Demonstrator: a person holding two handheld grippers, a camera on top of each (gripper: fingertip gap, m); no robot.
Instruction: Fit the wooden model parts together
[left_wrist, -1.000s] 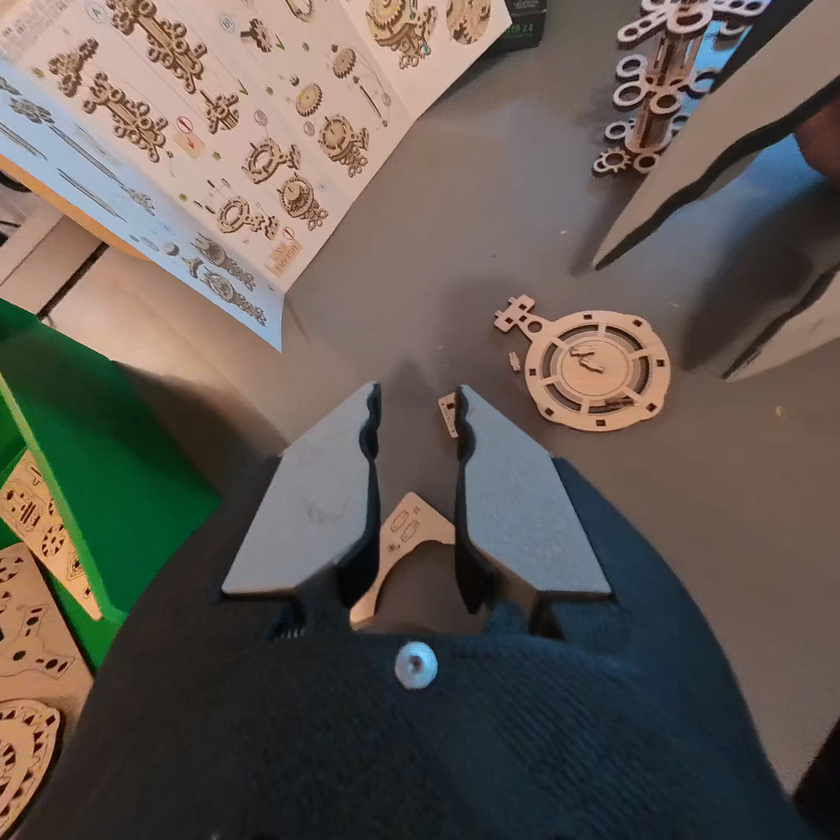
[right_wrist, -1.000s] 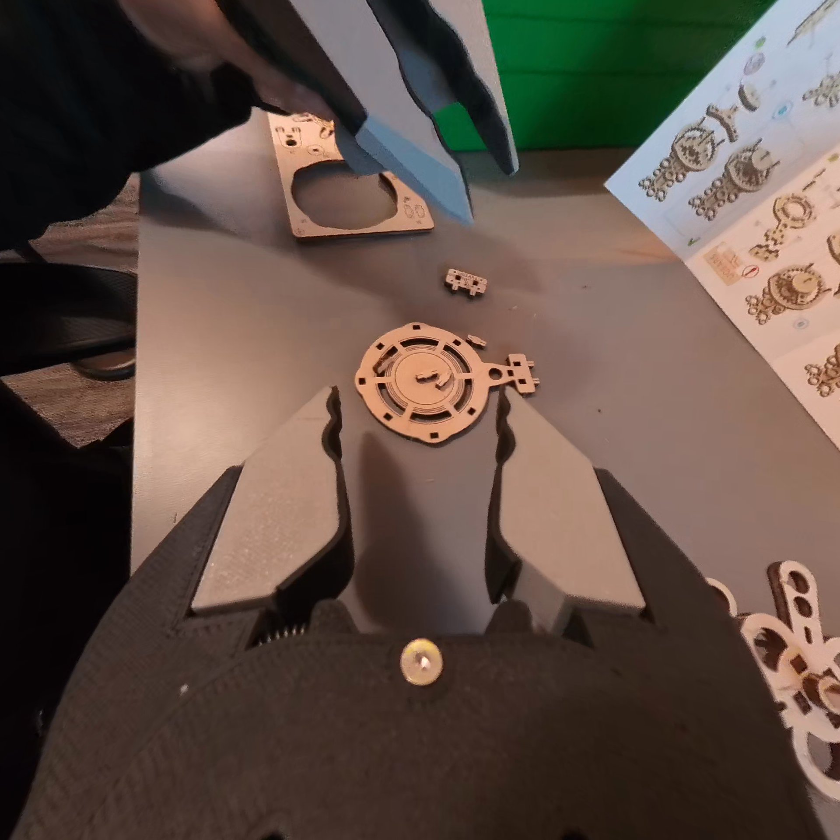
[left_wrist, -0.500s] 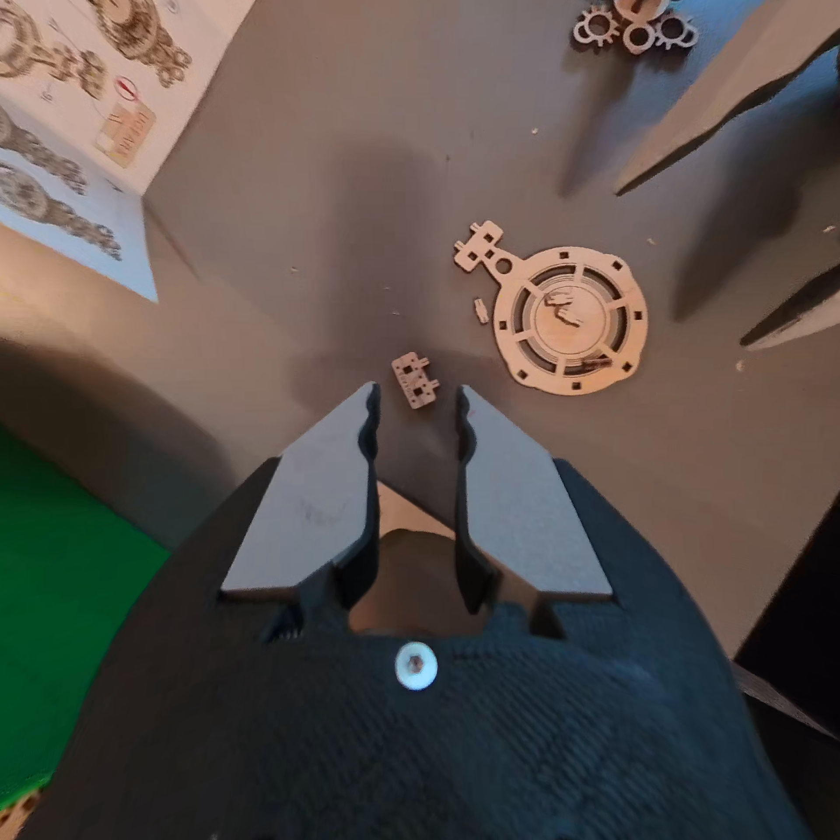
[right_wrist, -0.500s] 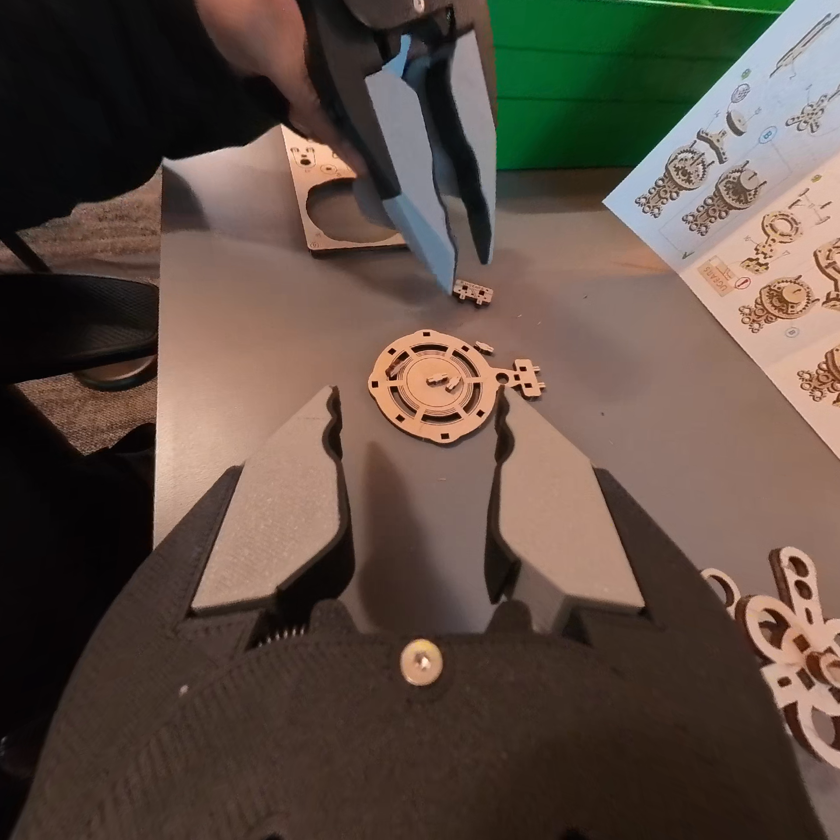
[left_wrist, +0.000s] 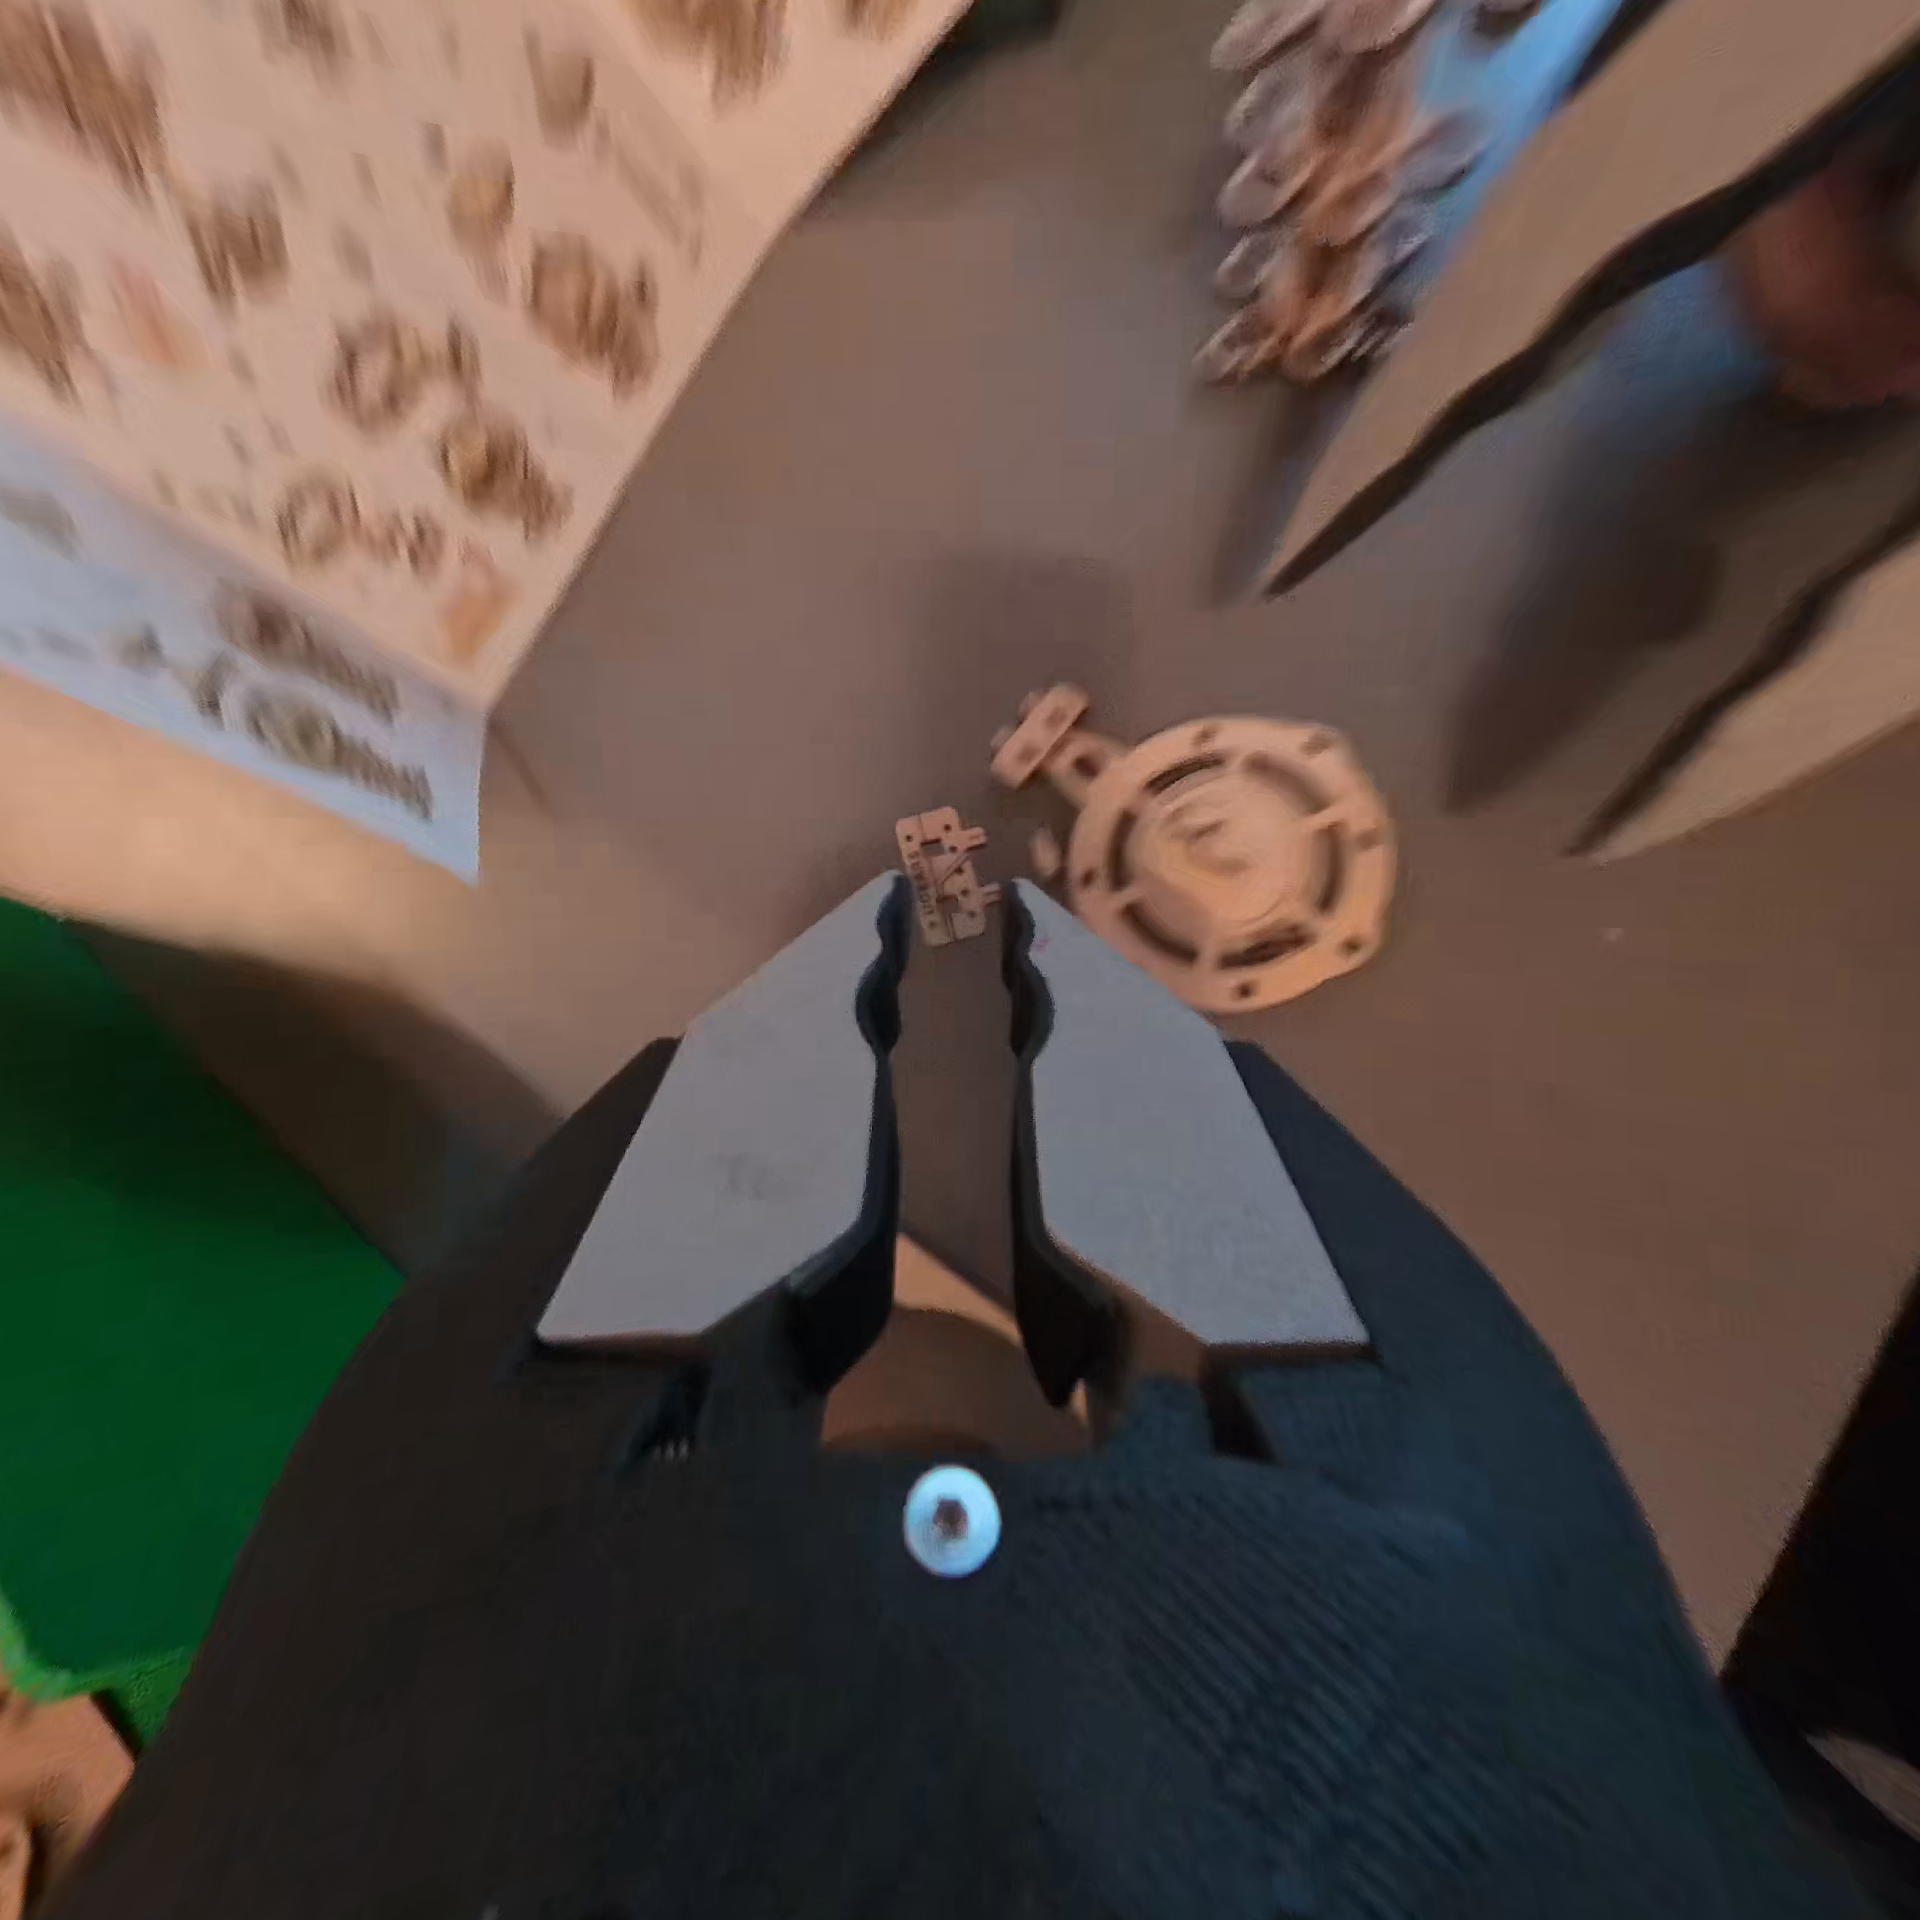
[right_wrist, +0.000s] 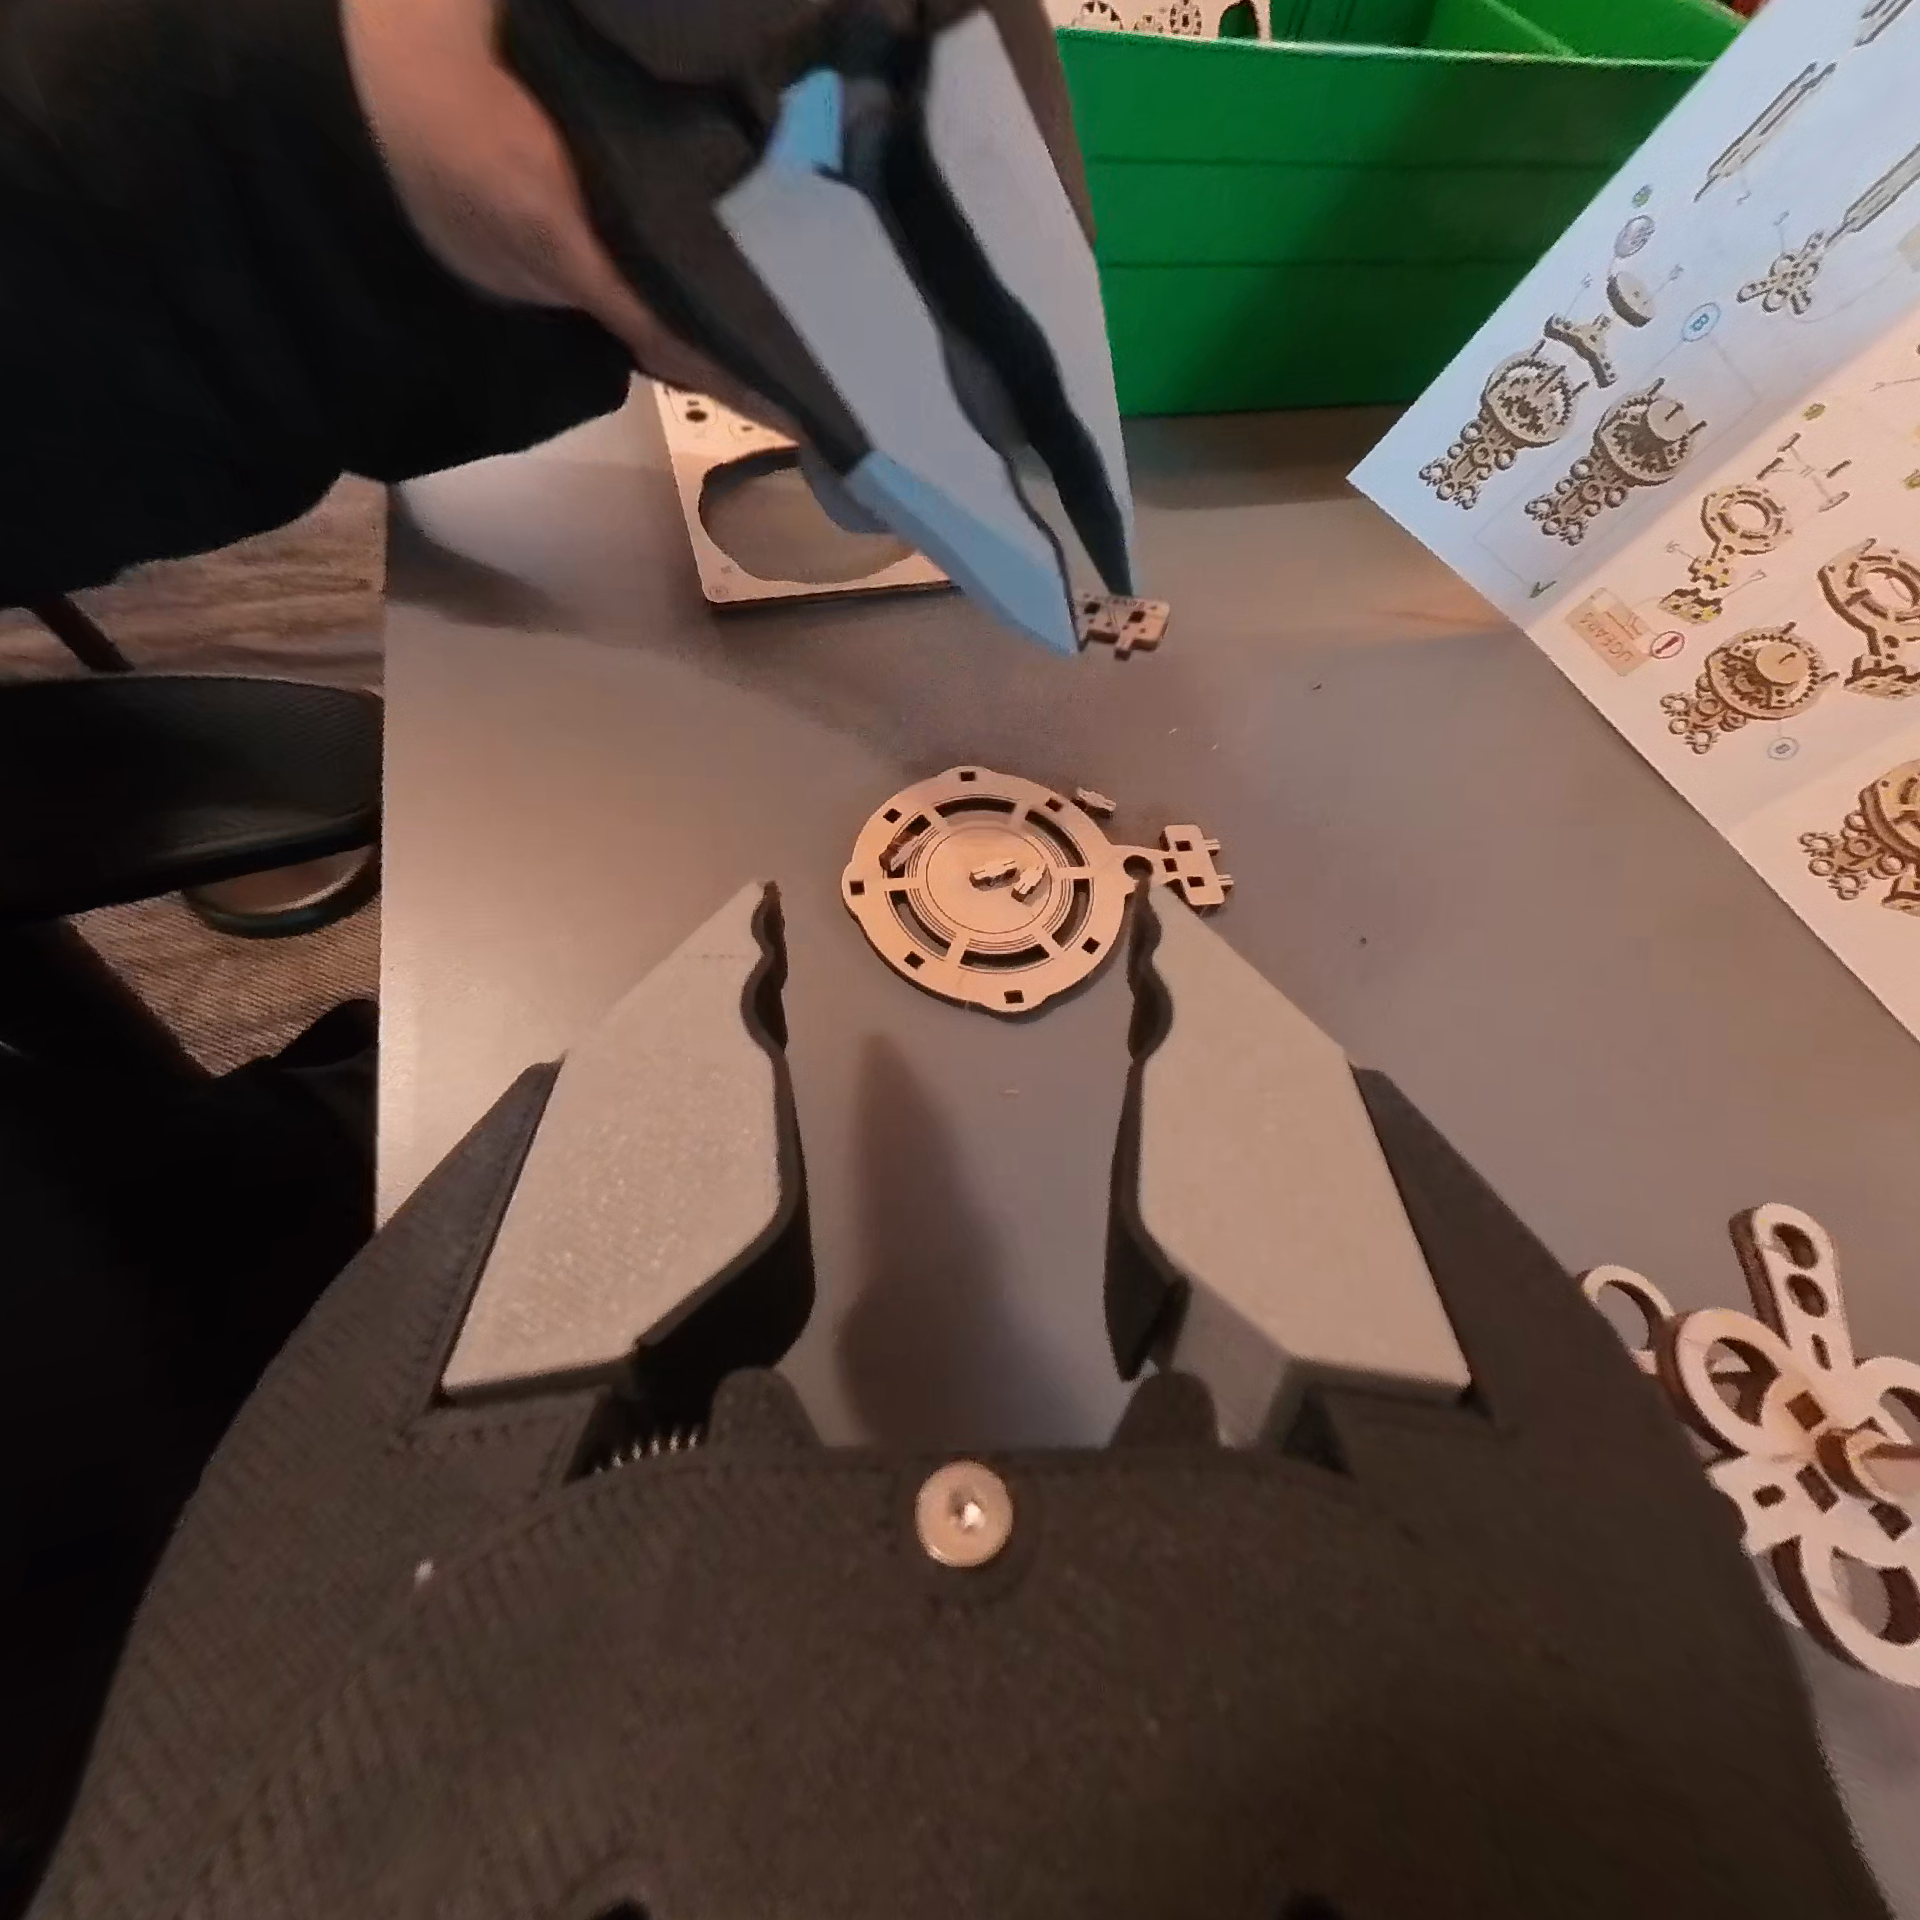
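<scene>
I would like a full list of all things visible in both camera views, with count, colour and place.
Round wooden disc: one, tan, flat at table centre.
Small wooden piece: one, tan, between left gripper's tips.
Tiny wooden chip: one, tan, beside the disc.
Cut-out wooden sheet: one, tan, far table edge.
Instruction sheet: one, white, propped beside table.
Built wooden model: one, pale, near right gripper.
Box: one, green, behind table.
Table: one, grey.
Chair: one, black, beside the table.
Sleeve: one, black.
Left gripper: grey fingers, nearly closed.
Right gripper: grey fingers, open, empty.

A hobby or office workspace is suggested: a plain grey surface (right_wrist: 623, 831) is seen beside a carpeted floor (right_wrist: 187, 644) and a black chair base (right_wrist: 177, 769). An illustrated instruction sheet (right_wrist: 1714, 540), a green bin (right_wrist: 1351, 208) and laser-cut wooden parts (right_wrist: 987, 904) are laid out.
</scene>
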